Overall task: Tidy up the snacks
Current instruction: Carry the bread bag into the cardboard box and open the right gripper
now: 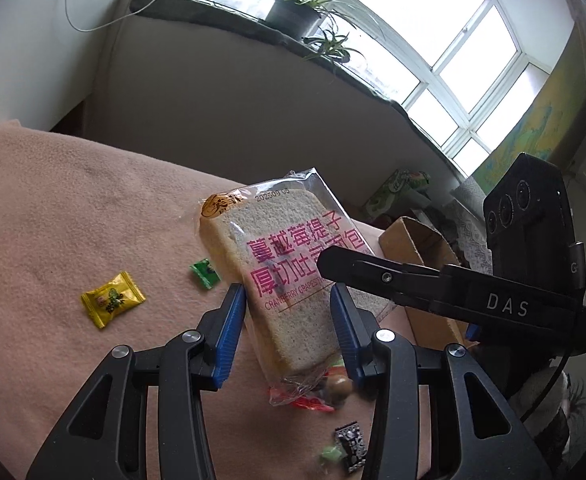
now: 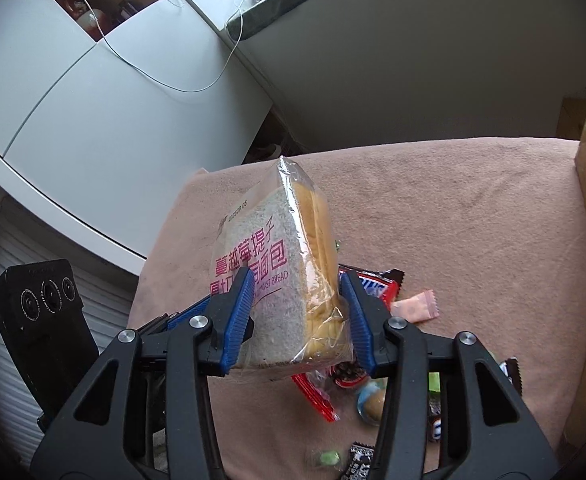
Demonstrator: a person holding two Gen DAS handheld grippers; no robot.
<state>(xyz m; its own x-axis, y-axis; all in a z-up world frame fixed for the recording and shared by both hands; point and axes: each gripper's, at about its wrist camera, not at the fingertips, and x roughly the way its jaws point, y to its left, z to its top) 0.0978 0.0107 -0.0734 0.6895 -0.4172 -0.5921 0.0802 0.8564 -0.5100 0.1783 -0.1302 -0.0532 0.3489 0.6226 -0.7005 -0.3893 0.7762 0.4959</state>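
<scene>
— Two sets of tongs, and what are they on?

— Both are on one packet. The left tongs (image 1: 289,312) have their blue pads pressed against the two long edges of the bread packet (image 1: 289,264), a clear wrapper with pink lettering and thick slices of toast inside. The right tongs (image 2: 297,308) are clamped on the same bread packet (image 2: 277,280), one pad on its printed face and the other on the crust side.

— Is the packet lying down?

— No, it is held up off the pink blanket (image 1: 73,220), tilted, with its sealed top pointing away from both tongs.

— What lies just under the tongs?

— Beneath the right tongs sits a loose heap of snacks: a red-edged clear wrapper (image 2: 317,396), a round sweet in a blue wrapper (image 2: 369,400), a small green sweet (image 2: 327,458), and a black-and-white patterned packet (image 2: 361,456). Just beyond the right pad are a dark chocolate bar wrapper (image 2: 377,284) and a pale pink sachet (image 2: 417,306).

— And to the other side?

— Left of the left tongs, a small green sweet (image 1: 205,274) lies near the packet, and a yellow sweet (image 1: 113,298) further out on the blanket.

— Anything farther off?

— A cardboard box (image 1: 417,248) stands open to the right of the tongs, at the blanket's edge. Beyond it all, a windowsill carries a potted plant (image 1: 297,8).
</scene>
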